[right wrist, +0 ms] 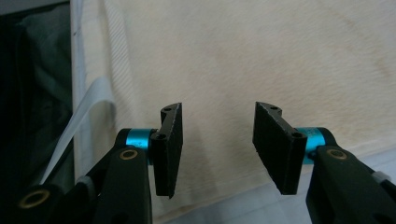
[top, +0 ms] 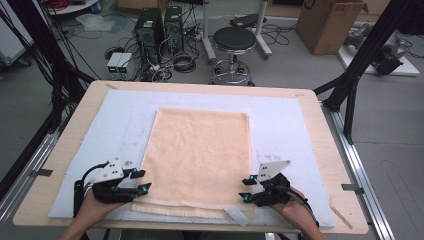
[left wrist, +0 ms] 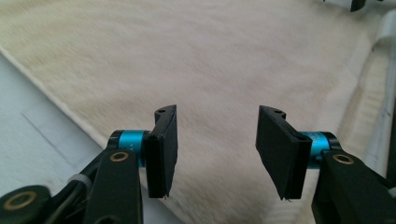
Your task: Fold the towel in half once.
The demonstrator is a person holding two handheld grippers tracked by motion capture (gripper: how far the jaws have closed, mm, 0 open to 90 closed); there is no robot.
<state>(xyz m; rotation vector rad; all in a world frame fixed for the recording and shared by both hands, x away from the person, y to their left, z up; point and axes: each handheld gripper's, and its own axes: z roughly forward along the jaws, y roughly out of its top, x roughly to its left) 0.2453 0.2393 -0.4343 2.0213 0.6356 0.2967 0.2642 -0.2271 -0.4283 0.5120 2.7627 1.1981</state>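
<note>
Resting low in the frame, the left gripper [top: 142,181] and right gripper [top: 246,188] flank the near corners of a peach towel [top: 197,155], each with its jaws parted and nothing between them. From the left gripper view [left wrist: 212,149] and right gripper view [right wrist: 215,148], towel nap lies beyond the spread pads. This towel lies flat at the centre of a white mat [top: 285,125] on the wooden table [top: 90,102]. Farther up, a black stool [top: 234,40] and cardboard box [top: 327,22] stand on the floor.

The towel [top: 197,157] lies on the mat [top: 290,125] covering the table [top: 80,107], stool [top: 234,45] behind.
</note>
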